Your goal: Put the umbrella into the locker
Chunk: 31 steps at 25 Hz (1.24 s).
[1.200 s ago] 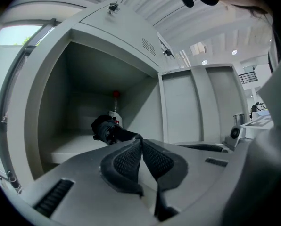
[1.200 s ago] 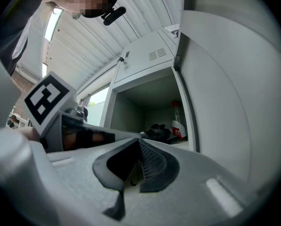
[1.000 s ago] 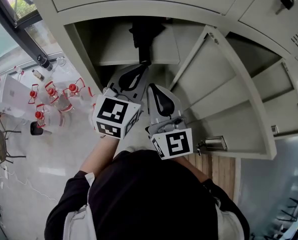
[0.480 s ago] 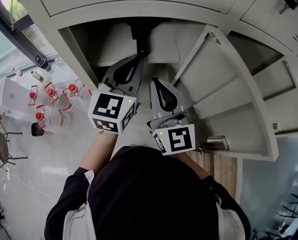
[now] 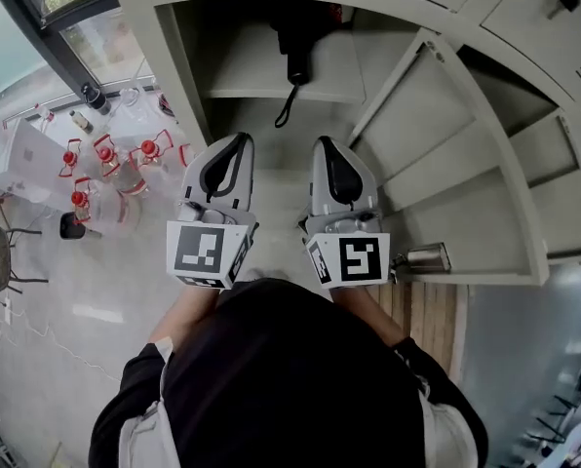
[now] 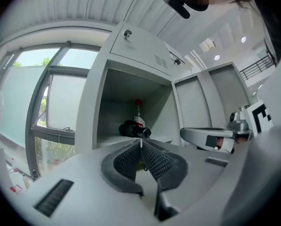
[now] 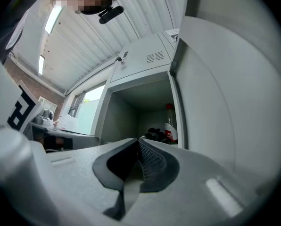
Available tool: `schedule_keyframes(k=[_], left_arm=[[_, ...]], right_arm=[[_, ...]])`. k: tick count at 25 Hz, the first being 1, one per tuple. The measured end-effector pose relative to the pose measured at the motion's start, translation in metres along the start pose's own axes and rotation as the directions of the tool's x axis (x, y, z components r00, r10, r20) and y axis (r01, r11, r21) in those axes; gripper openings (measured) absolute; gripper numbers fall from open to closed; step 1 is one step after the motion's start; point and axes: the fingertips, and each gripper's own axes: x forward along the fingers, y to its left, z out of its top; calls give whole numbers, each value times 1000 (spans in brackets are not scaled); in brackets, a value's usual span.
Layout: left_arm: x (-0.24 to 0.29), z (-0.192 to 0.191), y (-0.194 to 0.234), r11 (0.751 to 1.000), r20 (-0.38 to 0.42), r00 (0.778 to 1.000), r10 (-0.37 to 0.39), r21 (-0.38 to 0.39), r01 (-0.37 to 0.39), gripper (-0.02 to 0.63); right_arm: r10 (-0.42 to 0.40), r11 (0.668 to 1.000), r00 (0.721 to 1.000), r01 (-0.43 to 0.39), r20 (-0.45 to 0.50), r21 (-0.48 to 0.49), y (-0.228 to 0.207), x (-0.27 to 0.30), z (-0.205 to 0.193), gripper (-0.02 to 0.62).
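Grey metal lockers are filling the top of the head view, and one locker [image 5: 178, 57] is standing open with its door [image 5: 437, 135] swung out to the right. The umbrella [image 5: 295, 47], black and folded, is lying on the shelf [image 5: 237, 76] inside. Its long axis is running from the back of the compartment toward the opening, and its strap [image 5: 285, 110] is dangling over the shelf's front edge. The left gripper [image 5: 240, 142] and right gripper [image 5: 323, 144] are hovering side by side below the opening, both pointing into it and both well apart from the umbrella. Red-capped bottles [image 5: 105, 159] are sitting on the floor to the left.

From the left gripper view, the left gripper [image 6: 141, 142] is showing its jaws pressed together at the tips with nothing between them. The umbrella [image 6: 131, 129] is lying straight ahead, end-on, beside a red-capped bottle [image 6: 138, 117] at the back.

From the right gripper view, the right gripper [image 7: 138, 140] is likewise keeping its jaws closed and empty. The umbrella [image 7: 154, 135] is lying ahead and slightly right, and the door [image 7: 216, 102] is looming close along the right side.

Judging by this, the umbrella is already stowed, and what is left is probably the door. The right gripper is nearer to it. Open floor is lying behind both grippers, so the door's swing looks unobstructed apart from the grippers themselves and the hanging strap.
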Motion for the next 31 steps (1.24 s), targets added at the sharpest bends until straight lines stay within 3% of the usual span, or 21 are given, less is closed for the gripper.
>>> schedule_keyframes(k=[9,31], left_arm=[[-42,-45,-7,998,-65,997,45,-40,-48,15],[-40,-44,-22,998,-38,999,1,-57,-3,15]], right_arm=[[14,999,996,-17,-92,-32,23,-36,-41,3],[13,1000,995,-14,-103,-10,23,-39,-49,3]])
